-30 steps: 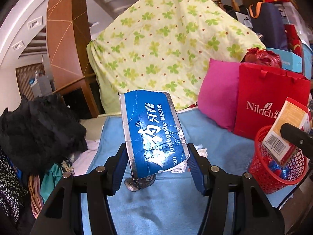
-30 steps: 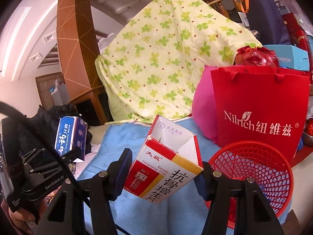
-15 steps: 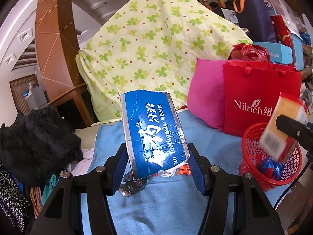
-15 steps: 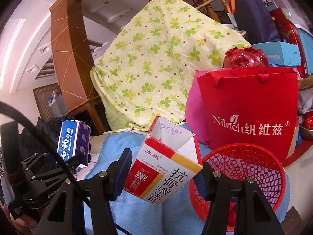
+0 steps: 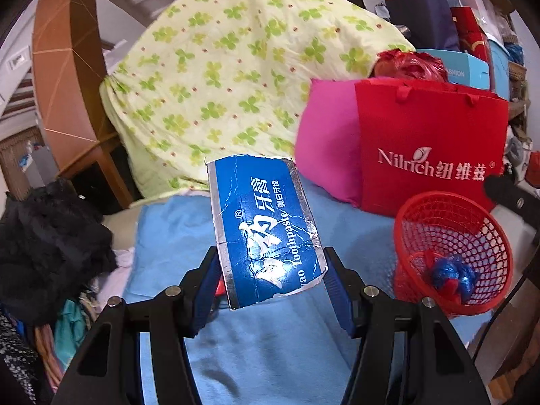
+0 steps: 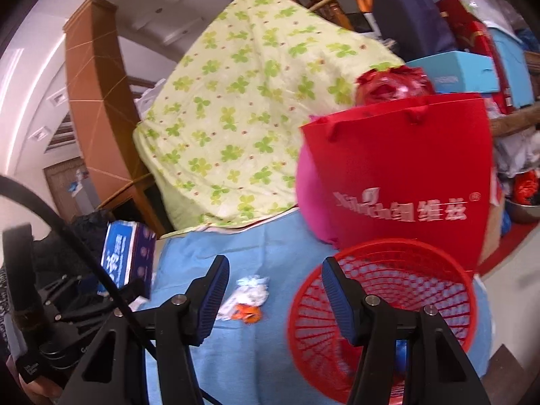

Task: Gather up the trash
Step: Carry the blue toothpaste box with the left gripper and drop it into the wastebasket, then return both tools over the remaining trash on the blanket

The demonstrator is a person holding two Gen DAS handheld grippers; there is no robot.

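Gone from the right claw (image 6: 273, 290) is the red, white and yellow cardboard medicine box it gripped half a second ago; its blue-padded jaws now stand wide apart with nothing between them, hovering at the near rim of the round red plastic mesh basket (image 6: 384, 253). That basket sits on a light blue cloth (image 6: 270, 239) and holds crumpled blue and red wrappers (image 5: 450, 275). Just left of the basket, on the cloth, lie a crumpled white tissue (image 6: 251, 288) and a small orange scrap (image 6: 248, 314). Well left of the basket, the left claw (image 5: 271, 281) is closed on the lower end of a flattened blue cardboard toothpaste box with silver edges (image 5: 263, 229), holding it upright above the cloth. Directly behind the basket stands a red paper shopping bag with white lettering (image 5: 432, 148), and a pink cushion (image 5: 324, 158) leans beside it.
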